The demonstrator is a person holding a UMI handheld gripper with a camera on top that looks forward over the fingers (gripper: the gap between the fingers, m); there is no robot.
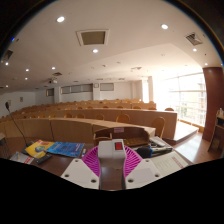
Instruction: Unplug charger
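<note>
A white charger [113,147] with a red label on its top face sits between my gripper's [112,160] two fingers. Both magenta pads [93,160] press against its sides, so the gripper is shut on it. The charger is raised above the desk, and the lecture hall shows behind it. Its lower body is hidden between the fingers. No socket or cable shows.
A wooden desk [30,160] runs below and ahead of the fingers. A blue book [66,149] and a yellow item [38,150] lie on it to the left. Dark objects [156,150] lie to the right. Curved rows of wooden benches [80,125] fill the hall beyond.
</note>
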